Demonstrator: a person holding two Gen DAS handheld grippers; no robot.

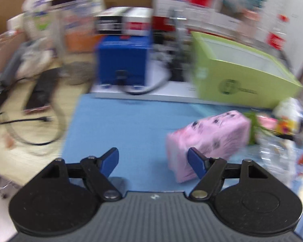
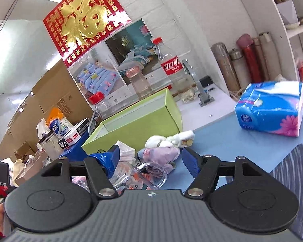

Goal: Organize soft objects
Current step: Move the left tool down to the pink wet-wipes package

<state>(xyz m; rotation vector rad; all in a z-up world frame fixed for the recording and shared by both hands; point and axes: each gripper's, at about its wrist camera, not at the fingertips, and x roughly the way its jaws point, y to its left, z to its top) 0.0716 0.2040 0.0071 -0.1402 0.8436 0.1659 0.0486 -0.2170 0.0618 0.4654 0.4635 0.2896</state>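
Cluttered desk, smooth blue mat (image 1: 121, 121) spread over pale wood, cardboard boxes and a glossy red-and-gold wall calendar (image 2: 84, 20) behind. Landmark here: boxy lime-green cardboard box (image 2: 139, 121), lid off, white inside, at the mat's back edge. Just in front of it, a lumpy heap of soft stuff: white fuzzy socks (image 2: 171, 139), lilac fabric bundle (image 2: 161, 155), crinkly clear plastic. Right of it, well apart, a shiny blue tissue pack (image 2: 272, 109). Left of the heap, a pink plastic-wrapped tissue pack (image 1: 208, 141), rectangular and squishy-looking, lying tilted. Left gripper (image 1: 153, 163) spread wide, nothing pinched, one blue pad just overlapping the pink pack. Right gripper (image 2: 149, 161) also spread, hanging over the heap, gripping nothing.
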